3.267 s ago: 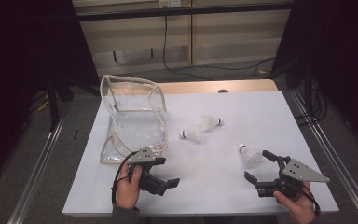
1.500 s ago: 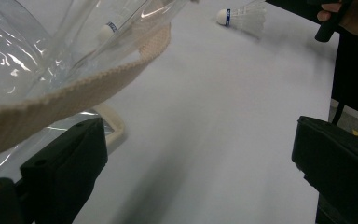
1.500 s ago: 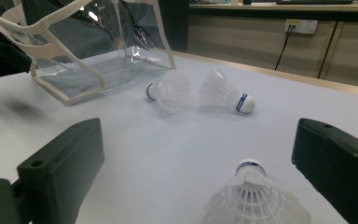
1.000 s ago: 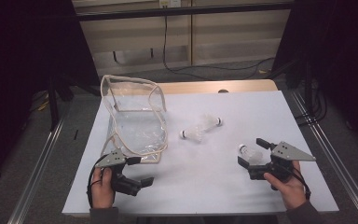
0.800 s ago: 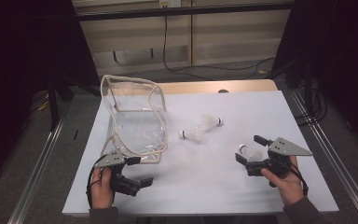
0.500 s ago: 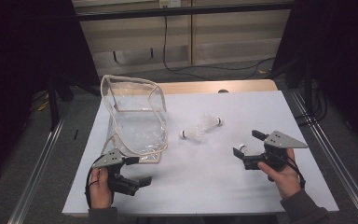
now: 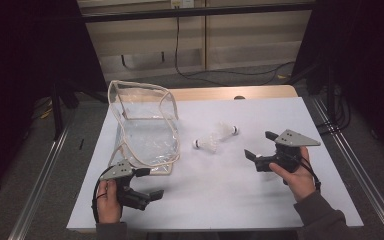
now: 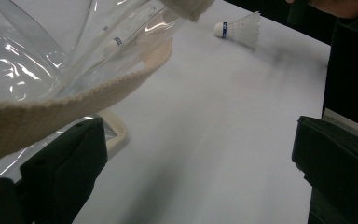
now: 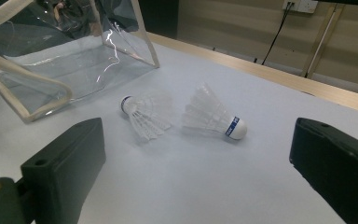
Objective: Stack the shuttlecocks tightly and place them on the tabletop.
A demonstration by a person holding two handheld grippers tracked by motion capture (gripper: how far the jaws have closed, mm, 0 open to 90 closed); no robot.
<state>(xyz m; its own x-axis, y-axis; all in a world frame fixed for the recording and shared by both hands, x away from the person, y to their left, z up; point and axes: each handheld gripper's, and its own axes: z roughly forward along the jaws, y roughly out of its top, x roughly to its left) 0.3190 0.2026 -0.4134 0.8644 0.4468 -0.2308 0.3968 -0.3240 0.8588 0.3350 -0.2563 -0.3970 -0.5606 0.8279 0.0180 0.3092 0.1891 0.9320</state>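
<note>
White tabletop [image 7: 220,185], both of your grippers spread wide and empty.
Two shuttlecocks [image 9: 186,116] lie touching just ahead of your right gripper [image 7: 261,150]; your left gripper [image 7: 152,184] sits right beside the clear bag's [image 7: 145,135] trimmed corner.

text: we read none | shuttlecock [image 9: 214,116]: we see a blue band round its cork with pale marks too small to make out | second shuttlecock [image 9: 145,113]: dark band, nothing legible | clear bag [image 7: 145,127]: no label we can read
</note>
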